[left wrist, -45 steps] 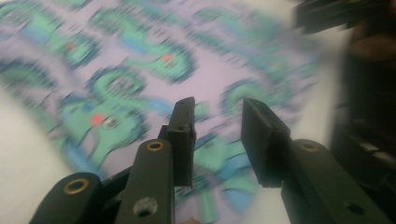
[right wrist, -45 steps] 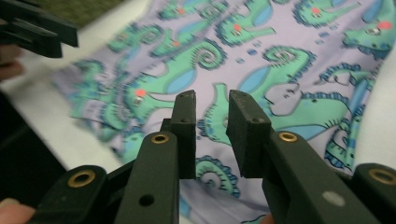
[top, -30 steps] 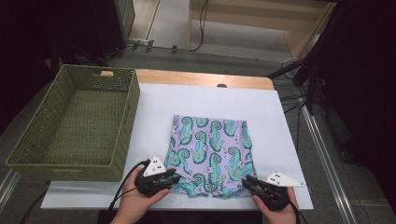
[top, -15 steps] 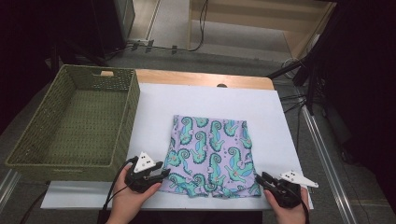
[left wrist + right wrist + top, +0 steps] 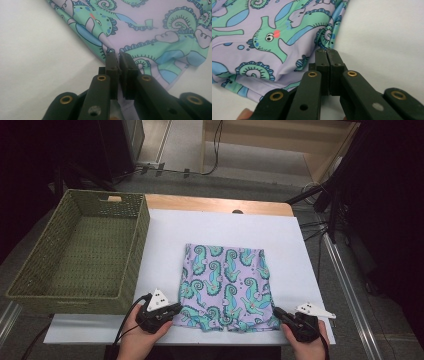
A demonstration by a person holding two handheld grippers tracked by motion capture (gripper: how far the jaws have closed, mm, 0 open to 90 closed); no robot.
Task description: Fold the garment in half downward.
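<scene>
Shorts (image 5: pixel 224 287) printed with teal seahorses on lilac are spread flat on the white tabletop (image 5: pixel 225 227), near its front edge, just right of the woven green basket (image 5: pixel 42 290). The cloth is laid out smooth and is judged not yet folded, so the work seems to be at an early stage: the near corners are being taken, while any fold and any move to the basket are left to do.

In the high view the left gripper (image 5: pixel 170 312) is seen at the near left corner of the garment and the right gripper (image 5: pixel 280 316) at the near right corner, but the gap between the fingers cannot be judged there. That gap is settled by the gripper views. In the left gripper view the left gripper (image 5: pixel 118 56) has its fingers pressed together on a pinch of the hem, which is puckered at the tips. In the right gripper view the right gripper (image 5: pixel 327 52) has its fingers closed flush just beside the edge; whether cloth is caught between them cannot be told.
</scene>
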